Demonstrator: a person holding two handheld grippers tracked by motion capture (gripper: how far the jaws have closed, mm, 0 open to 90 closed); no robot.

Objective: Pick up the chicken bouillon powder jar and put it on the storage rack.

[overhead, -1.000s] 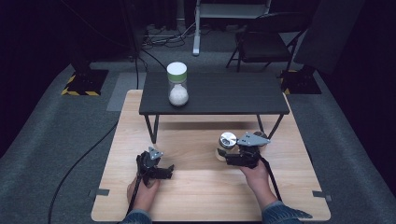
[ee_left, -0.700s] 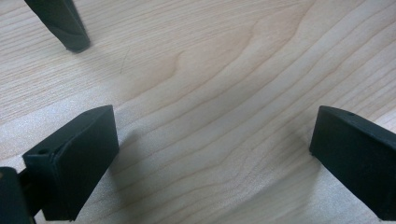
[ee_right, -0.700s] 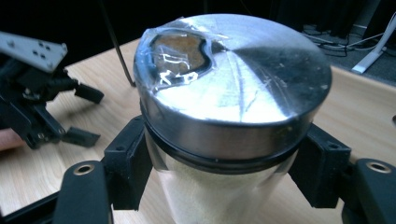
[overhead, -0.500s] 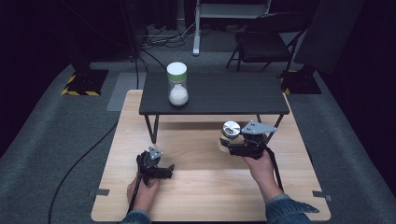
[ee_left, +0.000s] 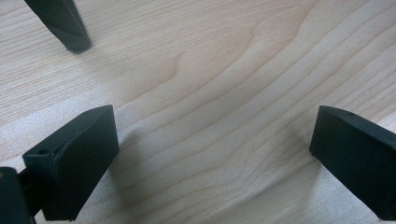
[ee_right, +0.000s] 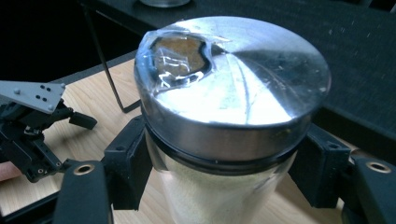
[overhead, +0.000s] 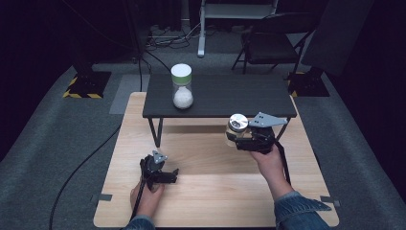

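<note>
Fingers of the right gripper (overhead: pixel 245 142) clamp a silver-lidded jar (overhead: pixel 236 128) just below its lid, at about four o'clock on the wooden bench (overhead: pixel 206 206). The jar's long axis stands near upright, lid up. The left gripper (overhead: pixel 168 175), at seven o'clock, gapes wide and holds nothing.
</note>
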